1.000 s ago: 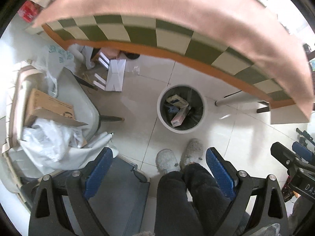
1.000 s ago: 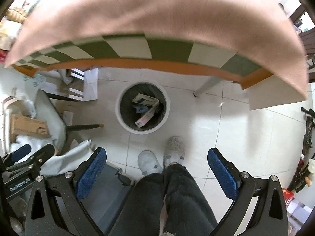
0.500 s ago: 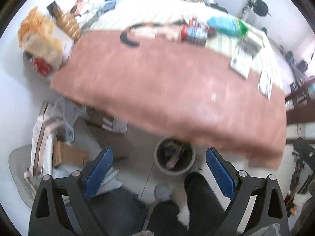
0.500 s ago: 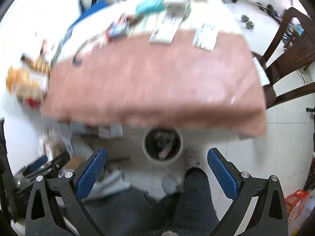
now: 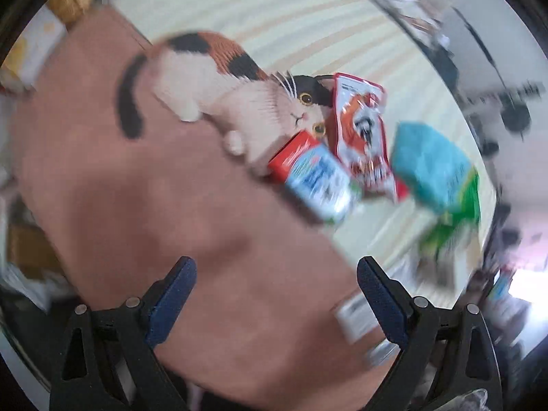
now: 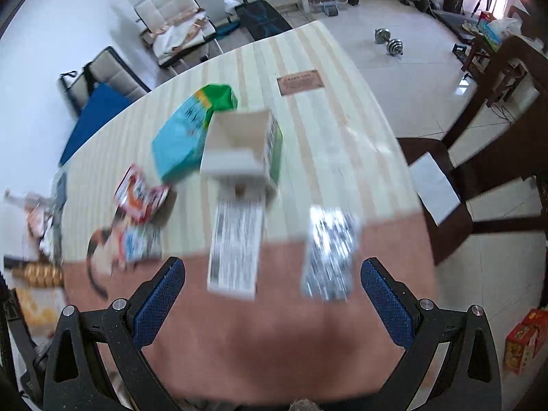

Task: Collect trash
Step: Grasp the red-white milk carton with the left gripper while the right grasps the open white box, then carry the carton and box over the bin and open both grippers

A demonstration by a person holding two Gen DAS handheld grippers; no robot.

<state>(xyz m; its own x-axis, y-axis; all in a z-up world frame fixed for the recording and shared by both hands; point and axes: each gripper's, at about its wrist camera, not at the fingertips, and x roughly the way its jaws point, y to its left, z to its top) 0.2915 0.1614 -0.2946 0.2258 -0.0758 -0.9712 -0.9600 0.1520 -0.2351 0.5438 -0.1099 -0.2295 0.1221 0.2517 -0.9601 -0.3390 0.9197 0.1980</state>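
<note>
Bench: a cloth [image 6: 281, 339] covers the bench, plain pink on the near part and pale cream stripes on the far part; a calico cat picture [image 5: 219, 92] is printed where the two meet.
Room: white tiled floor [image 6: 404, 65], white walls, dumbbells [image 6: 388, 41] and a barbell on the floor at the far end, a padded seat [image 6: 171, 17] by the far wall, a dark wooden chair [image 6: 455, 171] to the right of the bench.
Trash, left side: a red and blue carton [image 5: 311, 178] lies on the cat's face, touching a red snack bag [image 5: 363, 137]; a teal and green bag [image 5: 435, 174] lies just right of them.
Trash, middle: an open white box [image 6: 239, 150] rests against the teal bag, with a printed paper strip [image 6: 236, 250] near it and a silvery wrapper [image 6: 328, 253] to its right.
Writing: all labels are too blurred to read.
Left gripper [image 5: 274, 294]: fingers wide apart, holding nothing, above the pink cloth.
Right gripper [image 6: 272, 294]: fingers wide apart, holding nothing, just near of the strip and wrapper.
</note>
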